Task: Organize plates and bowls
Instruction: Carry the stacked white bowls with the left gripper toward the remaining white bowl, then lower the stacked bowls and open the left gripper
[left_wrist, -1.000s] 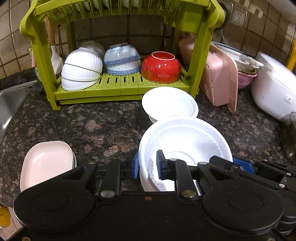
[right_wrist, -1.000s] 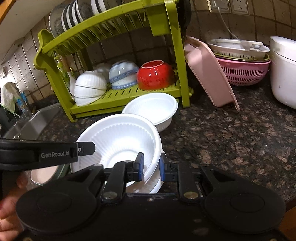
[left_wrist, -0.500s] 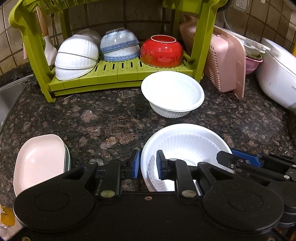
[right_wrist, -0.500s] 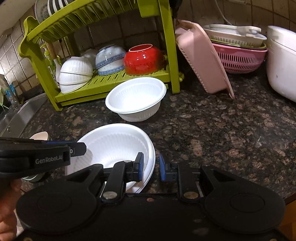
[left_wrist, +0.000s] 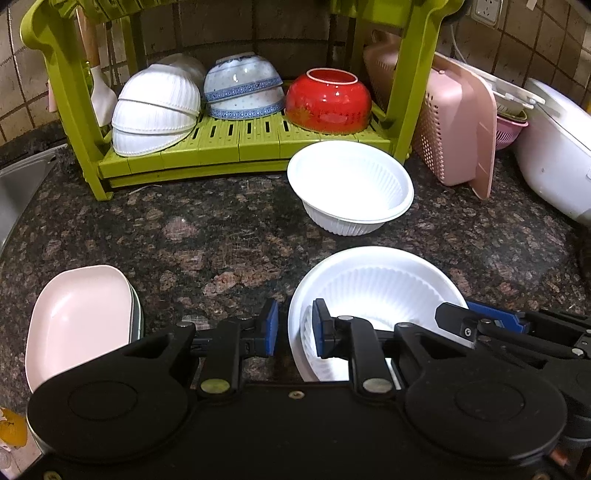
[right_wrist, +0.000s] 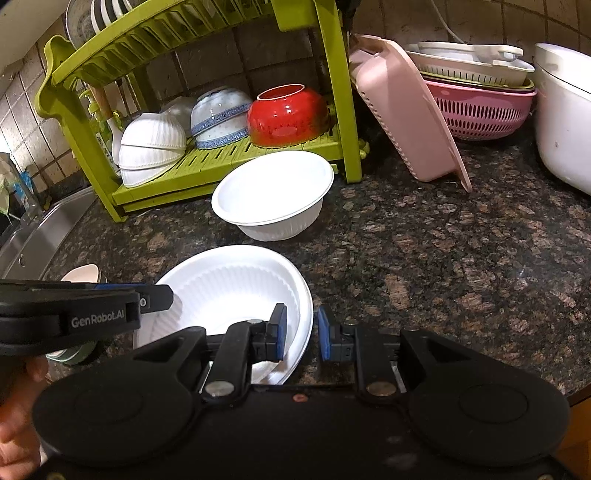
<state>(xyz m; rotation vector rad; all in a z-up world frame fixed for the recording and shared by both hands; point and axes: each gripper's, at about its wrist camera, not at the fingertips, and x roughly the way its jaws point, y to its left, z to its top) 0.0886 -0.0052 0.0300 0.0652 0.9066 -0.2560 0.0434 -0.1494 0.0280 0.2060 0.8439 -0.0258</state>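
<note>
left wrist view: the left gripper (left_wrist: 293, 328) stands parted astride the near rim of stacked white ribbed plastic bowls (left_wrist: 373, 291) on the speckled granite counter (left_wrist: 221, 236), pads not pressing it. a pink square plate (left_wrist: 77, 321) lies to the left.

right wrist view: the right gripper (right_wrist: 300, 334) straddles the stack's right rim likewise, loosely open; another white bowl (right_wrist: 273, 195) sits before the green dish rack (right_wrist: 229, 162).

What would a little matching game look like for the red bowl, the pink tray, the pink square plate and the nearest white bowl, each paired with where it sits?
1 red bowl
2 pink tray
3 pink square plate
4 nearest white bowl

A leaning against the green rack's leg
B between both grippers' fingers
C upside down on the rack's lower shelf
D on the counter near the sink

1-C, 2-A, 3-D, 4-B
</note>
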